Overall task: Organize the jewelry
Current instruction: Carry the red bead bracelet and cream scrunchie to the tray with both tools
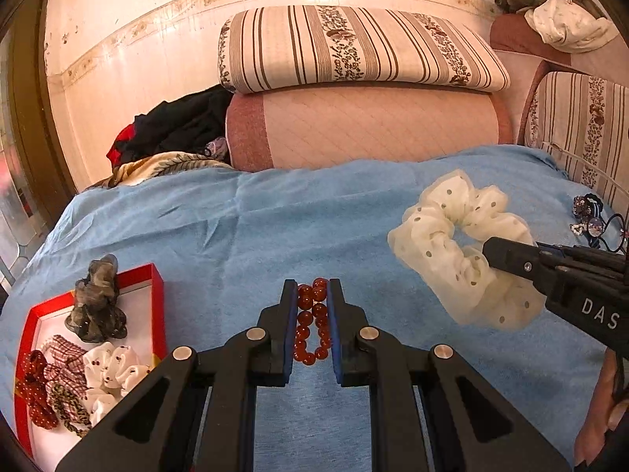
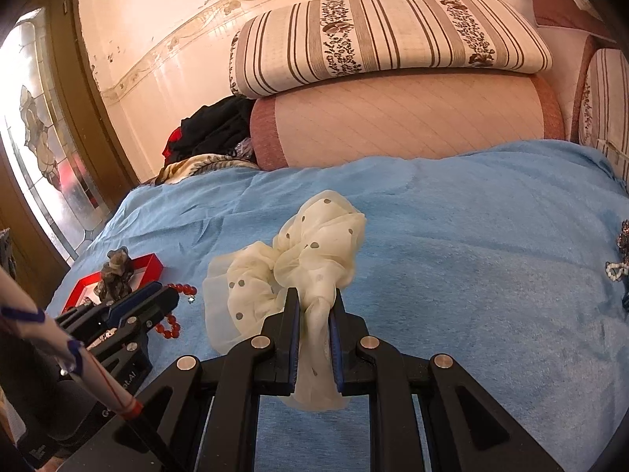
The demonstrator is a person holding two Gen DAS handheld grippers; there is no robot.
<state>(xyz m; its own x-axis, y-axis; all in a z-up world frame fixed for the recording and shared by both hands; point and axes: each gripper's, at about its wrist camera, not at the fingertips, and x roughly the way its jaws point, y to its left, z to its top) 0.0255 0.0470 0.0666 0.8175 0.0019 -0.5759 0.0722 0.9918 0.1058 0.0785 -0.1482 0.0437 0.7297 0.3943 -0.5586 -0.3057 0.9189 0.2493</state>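
My left gripper (image 1: pixel 313 284) is shut on a red bead bracelet (image 1: pixel 313 320), whose doubled strand runs between the blue pads above the blue blanket. My right gripper (image 2: pixel 315 294) is shut on a cream dotted scrunchie (image 2: pixel 314 242), pinching a bunched part while the rest puffs out above and to the left. In the left wrist view that cream dotted scrunchie (image 1: pixel 460 247) hangs from the right gripper (image 1: pixel 489 251) at the right. The right wrist view has the left gripper (image 2: pixel 173 295) and red bead bracelet (image 2: pixel 173 326) at the lower left. A red box (image 1: pixel 157 291) holds several scrunchies.
A blue blanket (image 1: pixel 295 228) covers the bed. Striped pillows (image 1: pixel 354 47) and a pink bolster (image 1: pixel 373 126) lie at the back. Dark clothes (image 1: pixel 177 126) are piled at the back left. More hair ties and beaded pieces (image 1: pixel 593 216) lie at the right edge.
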